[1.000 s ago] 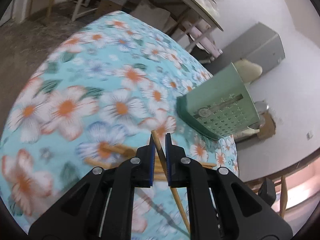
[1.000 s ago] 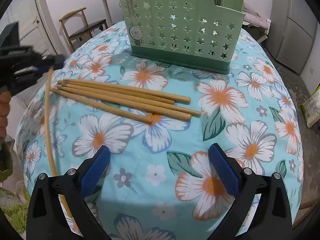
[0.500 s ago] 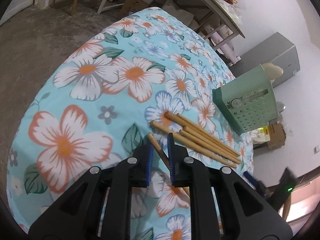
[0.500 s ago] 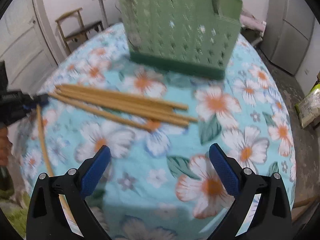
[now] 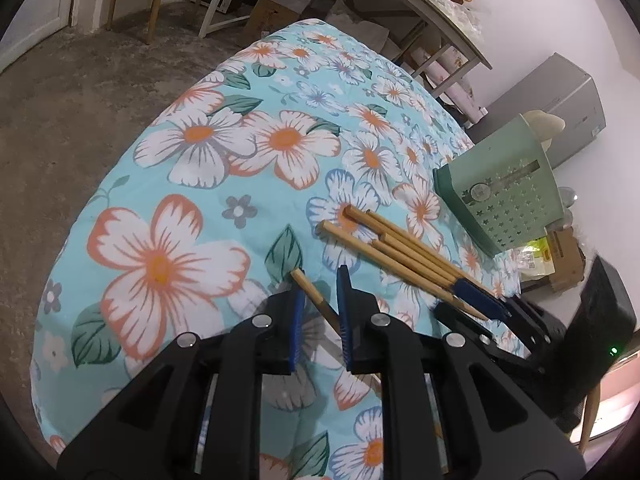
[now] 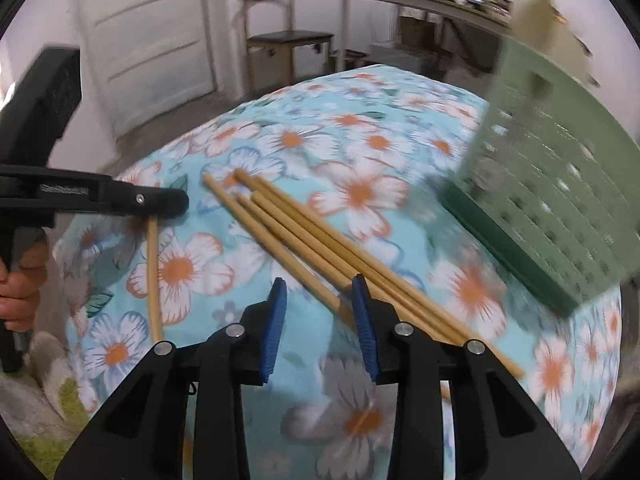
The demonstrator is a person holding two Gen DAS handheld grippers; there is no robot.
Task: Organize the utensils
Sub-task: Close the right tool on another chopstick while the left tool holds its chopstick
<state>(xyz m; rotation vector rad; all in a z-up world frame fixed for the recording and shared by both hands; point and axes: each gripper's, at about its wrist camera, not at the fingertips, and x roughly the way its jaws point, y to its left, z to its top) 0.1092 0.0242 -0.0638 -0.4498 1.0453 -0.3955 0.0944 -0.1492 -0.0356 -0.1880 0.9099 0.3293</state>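
Several wooden chopsticks [image 5: 400,246] [image 6: 304,232] lie bundled on the floral tablecloth [image 5: 180,200]. A single chopstick [image 5: 310,290] [image 6: 153,272] runs slantwise between the fingers of my left gripper [image 5: 320,276] [image 6: 176,202]. The gap is wider than the stick, which rests on the cloth. My right gripper [image 6: 319,280] [image 5: 476,298] hovers over the bundle's thin ends with its jaws closing. One stick's thin end lies between them and the pads are not pressing on it. A green star-punched utensil holder [image 5: 508,200] [image 6: 560,184] stands behind the bundle.
The round table's edge drops away close to the left gripper. A person's hand [image 6: 20,292] holds that gripper's handle. A wooden chair [image 6: 280,40], a white door [image 6: 148,32], a long side table [image 5: 420,12] and a grey cabinet [image 5: 560,104] stand around the room.
The left gripper came down to the cloth with its chopstick and its jaws loosened. The right gripper swung over the bundle's thin ends, rolled, and narrowed its jaws sharply.
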